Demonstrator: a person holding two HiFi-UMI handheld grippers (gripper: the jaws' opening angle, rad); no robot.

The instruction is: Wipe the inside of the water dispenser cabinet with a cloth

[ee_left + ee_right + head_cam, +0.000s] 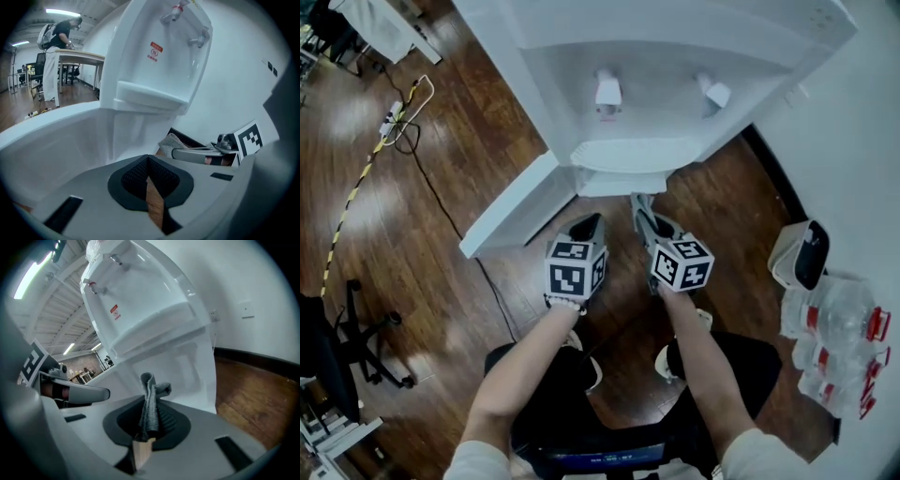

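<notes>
Cloth was pinched in my right gripper; left gripper was closed, empty. I judged: push deep into the water dispenser cabinet, press flat.

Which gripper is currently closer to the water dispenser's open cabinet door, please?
Left. The left gripper sits just beside the open cabinet door; the right gripper, shut on the cloth, is farther off, beyond the left gripper.
</notes>
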